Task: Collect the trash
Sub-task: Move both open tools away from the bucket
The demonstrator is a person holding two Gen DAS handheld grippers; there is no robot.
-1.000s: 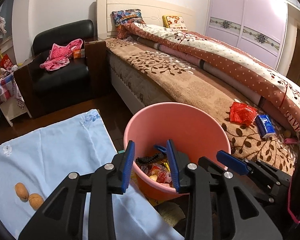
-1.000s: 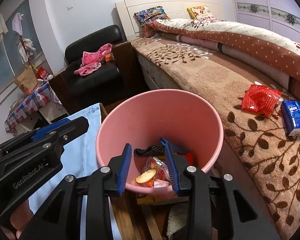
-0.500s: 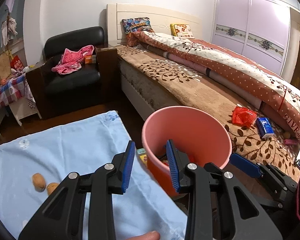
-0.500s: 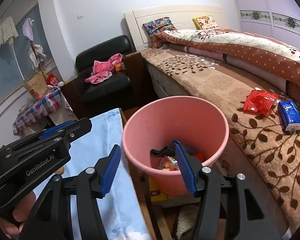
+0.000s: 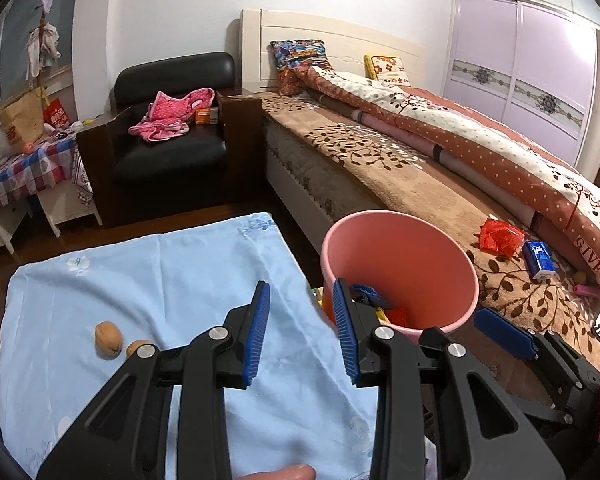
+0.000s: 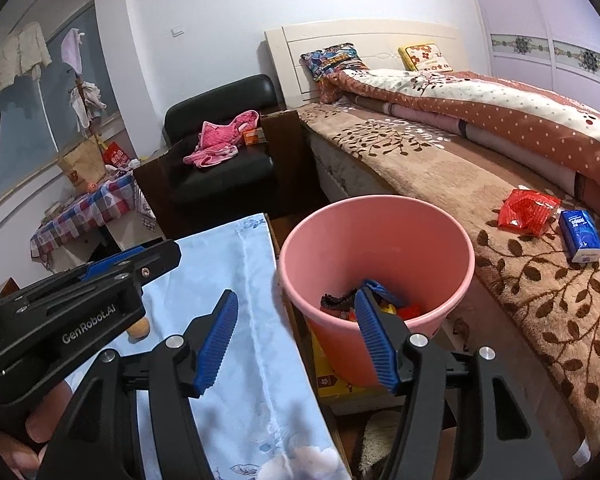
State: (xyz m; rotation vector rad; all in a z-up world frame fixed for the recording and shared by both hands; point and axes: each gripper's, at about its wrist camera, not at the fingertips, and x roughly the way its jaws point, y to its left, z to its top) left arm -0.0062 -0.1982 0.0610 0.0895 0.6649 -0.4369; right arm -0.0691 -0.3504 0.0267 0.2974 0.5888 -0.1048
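Wrappers are seen in the round pink plastic bucket [image 6: 374, 240] just ahead of both grippers. Left gripper [image 5: 300, 334] and right gripper [image 6: 296, 336] are held apart, empty. Two walnuts [image 5: 108, 339] on pale blue cloth [image 5: 160, 280], left of the left gripper, and a crumpled red wrapper [image 6: 527, 211] far right on the bed are judged uncollected

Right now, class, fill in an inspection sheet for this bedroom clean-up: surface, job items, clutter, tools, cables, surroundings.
Surface: light blue cloth spread flat, with two walnuts lying on it.
Job items: pink bucket upright beside the bed, wrappers already inside; red wrapper and blue tissue pack lie on the brown bedspread, close together.
Clutter: pink garment on the black armchair.
Tools: left tool open and empty over the cloth's edge; right tool open and empty near the bucket.
Cables: nothing seen.
Surroundings: folded quilt on the bed, lilac wardrobe, checked table.
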